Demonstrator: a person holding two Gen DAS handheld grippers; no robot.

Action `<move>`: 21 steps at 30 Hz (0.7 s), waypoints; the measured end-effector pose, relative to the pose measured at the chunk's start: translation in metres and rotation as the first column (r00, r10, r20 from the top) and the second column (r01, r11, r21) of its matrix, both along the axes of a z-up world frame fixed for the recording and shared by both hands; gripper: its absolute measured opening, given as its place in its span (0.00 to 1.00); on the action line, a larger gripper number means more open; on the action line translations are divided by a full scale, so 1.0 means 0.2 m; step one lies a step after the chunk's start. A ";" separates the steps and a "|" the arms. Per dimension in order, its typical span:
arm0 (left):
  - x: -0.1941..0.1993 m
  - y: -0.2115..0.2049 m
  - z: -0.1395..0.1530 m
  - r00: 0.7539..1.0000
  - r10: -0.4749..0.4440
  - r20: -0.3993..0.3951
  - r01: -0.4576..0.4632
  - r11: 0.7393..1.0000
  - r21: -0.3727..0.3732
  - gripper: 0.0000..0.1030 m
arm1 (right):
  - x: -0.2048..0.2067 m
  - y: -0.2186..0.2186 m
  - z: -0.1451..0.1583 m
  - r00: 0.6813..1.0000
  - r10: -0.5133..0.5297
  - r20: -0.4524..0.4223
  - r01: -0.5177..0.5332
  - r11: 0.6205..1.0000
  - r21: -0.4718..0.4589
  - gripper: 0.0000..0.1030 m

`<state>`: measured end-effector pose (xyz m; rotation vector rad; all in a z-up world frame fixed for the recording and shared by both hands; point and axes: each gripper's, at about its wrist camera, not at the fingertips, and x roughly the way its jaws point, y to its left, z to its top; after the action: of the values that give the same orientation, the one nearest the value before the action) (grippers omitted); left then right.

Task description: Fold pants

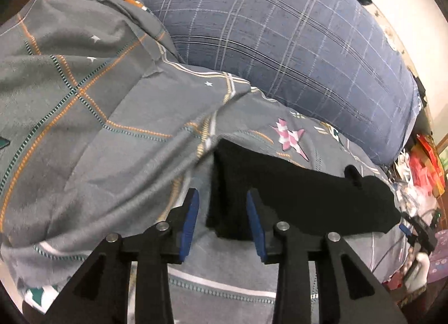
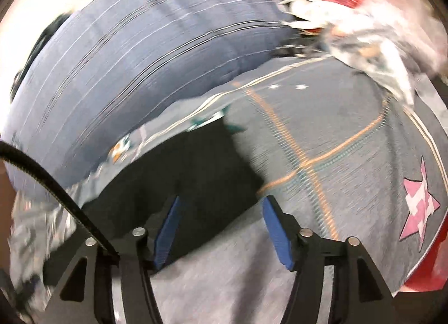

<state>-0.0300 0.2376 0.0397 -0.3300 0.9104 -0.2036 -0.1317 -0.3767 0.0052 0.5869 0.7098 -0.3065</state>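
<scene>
The black pants (image 1: 294, 198) lie flat on the grey patterned bed sheet (image 1: 112, 133). My left gripper (image 1: 222, 198) is open, its blue-padded fingers straddling the pants' left edge, just above the cloth. In the right wrist view, which is motion-blurred, the pants (image 2: 179, 178) lie ahead and to the left. My right gripper (image 2: 221, 206) is open, its left finger over the black cloth and its right finger over the sheet (image 2: 336, 128). The right gripper also shows at the pants' far end in the left wrist view (image 1: 420, 231).
A big blue checked pillow (image 1: 280, 44) lies along the far side of the bed by a white wall (image 1: 406, 2). Grey bedding is bunched up on the left (image 1: 70, 72). Red and white clutter (image 1: 422, 172) sits past the bed's right end, also in the right wrist view (image 2: 350, 2).
</scene>
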 end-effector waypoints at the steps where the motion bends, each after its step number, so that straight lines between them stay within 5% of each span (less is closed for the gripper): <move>1: -0.01 -0.02 0.01 1.000 -0.005 0.000 0.005 1.000 0.004 0.34 | 0.02 -0.04 -0.02 1.000 -0.013 -0.006 0.013 1.000 0.005 0.70; 5: -0.02 -0.11 0.02 1.000 -0.029 -0.009 0.029 0.999 0.017 0.34 | 0.14 -0.10 -0.08 0.998 0.018 -0.055 -0.018 1.000 0.008 0.72; 6: -0.02 -0.12 0.03 0.999 -0.032 -0.009 0.032 0.999 0.023 0.34 | 0.19 -0.10 -0.11 0.995 0.075 -0.072 -0.071 0.996 0.061 0.52; 7: -0.02 -0.14 0.04 0.999 -0.033 -0.009 0.033 0.999 0.029 0.34 | 0.21 -0.09 -0.12 0.991 0.111 -0.076 -0.105 0.991 0.082 0.22; 9: -0.02 -0.16 0.05 0.999 -0.033 -0.004 0.033 0.999 0.033 0.34 | 0.21 -0.07 -0.07 0.990 0.117 -0.077 -0.115 0.993 0.025 0.20; 12: -0.01 -0.17 0.06 1.000 -0.012 0.001 0.012 1.000 0.024 0.40 | 0.19 -0.09 -0.05 0.992 0.042 -0.123 -0.052 0.995 -0.082 0.20; 15: 0.00 -0.13 0.04 1.000 0.014 -0.016 -0.014 1.000 -0.014 0.40 | 0.19 -0.12 -0.08 0.975 -0.068 -0.210 0.028 0.982 -0.189 0.50; 17: -0.02 -0.11 0.03 1.000 0.026 -0.016 -0.026 0.999 -0.018 0.40 | 0.15 -0.06 0.02 0.970 -0.158 -0.187 0.095 0.947 -0.308 0.50; 19: -0.03 -0.10 0.02 0.999 0.033 -0.017 -0.033 0.999 -0.015 0.41 | 0.13 0.06 0.13 0.987 -0.117 -0.113 0.071 0.935 -0.347 0.52; 21: -0.04 -0.09 0.00 0.999 0.034 -0.025 -0.035 0.999 -0.030 0.41 | 0.19 0.25 0.22 0.996 0.055 -0.067 -0.073 0.949 -0.307 0.52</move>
<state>-0.0383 0.2198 0.0394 -0.3773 0.9254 -0.1824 -0.0938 -0.3260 0.0498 0.2568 0.7172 -0.3673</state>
